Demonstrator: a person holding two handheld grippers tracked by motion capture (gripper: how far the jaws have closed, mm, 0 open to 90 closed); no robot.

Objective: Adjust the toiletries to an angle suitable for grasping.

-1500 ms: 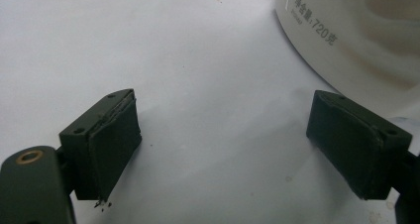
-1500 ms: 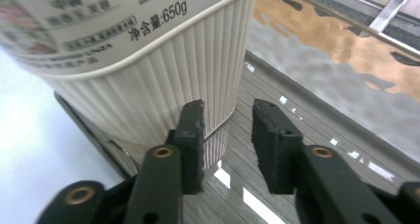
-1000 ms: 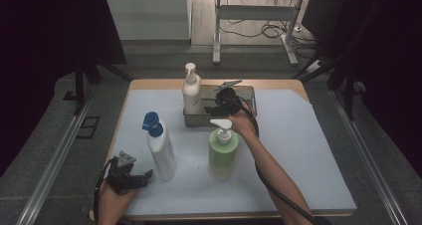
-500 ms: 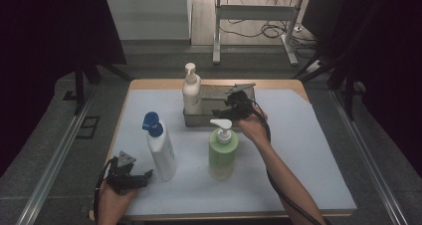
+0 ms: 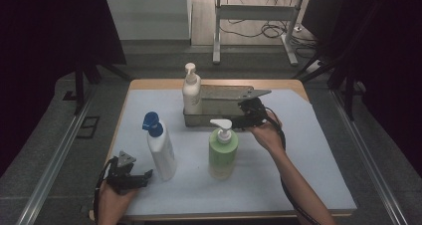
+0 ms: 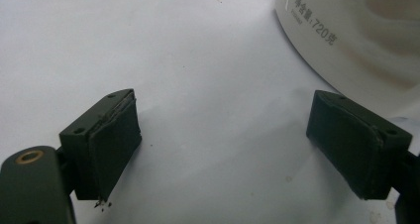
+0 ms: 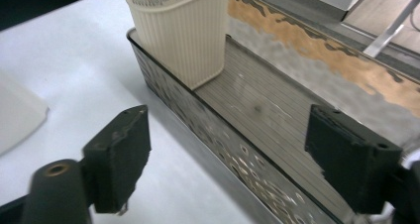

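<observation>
A cream pump bottle (image 5: 190, 93) (image 7: 183, 30) stands upright in the left end of a metal tray (image 5: 226, 105) (image 7: 257, 110) at the back of the table. My right gripper (image 5: 246, 116) (image 7: 228, 159) hovers at the tray's front right. Its jaws have just been opening and stand wide apart, gripping nothing, with the tray's front wall passing below the gap. My left gripper (image 5: 137, 177) (image 6: 223, 144) rests open on the mat at the front left. It sits just beside a white bottle with a blue cap (image 5: 160, 148) (image 6: 356, 30), with nothing between the jaws.
A green pump bottle (image 5: 222, 150) stands on the white mat (image 5: 308, 165) in front of the tray, close to my right forearm. Black frame rails run along both sides of the table. A desk's legs and cables lie on the floor beyond.
My right gripper has drawn back from over the tray toward its front right, and its jaws have spread wider. The left gripper and the bottles have stayed put.
</observation>
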